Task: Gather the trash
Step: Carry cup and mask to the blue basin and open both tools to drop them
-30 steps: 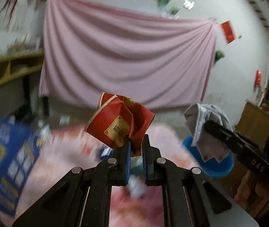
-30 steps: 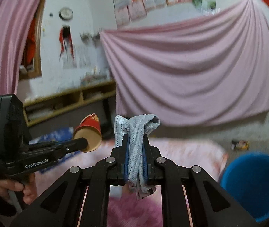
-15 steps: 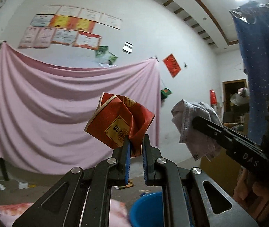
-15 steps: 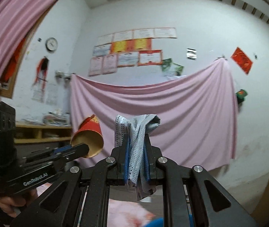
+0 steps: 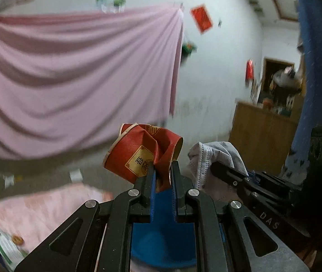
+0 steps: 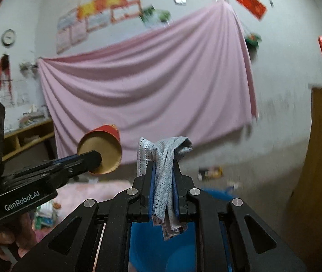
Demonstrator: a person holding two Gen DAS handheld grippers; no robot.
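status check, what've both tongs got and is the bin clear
Left tongs shut on crushed red paper cup. Right tongs shut on face mask. Blue bin below both, nothing blocking.

Both grippers have swung, apparently, over the blue bucket [image 5: 161, 244].

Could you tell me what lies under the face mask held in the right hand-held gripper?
A blue bucket sits below the face mask, its inside showing between the gripper's arms. The arms cover most of its rim, and its contents cannot be seen.

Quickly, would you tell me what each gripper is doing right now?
Left gripper: shut on the crushed red paper cup.
Right gripper: shut on the blue face mask.
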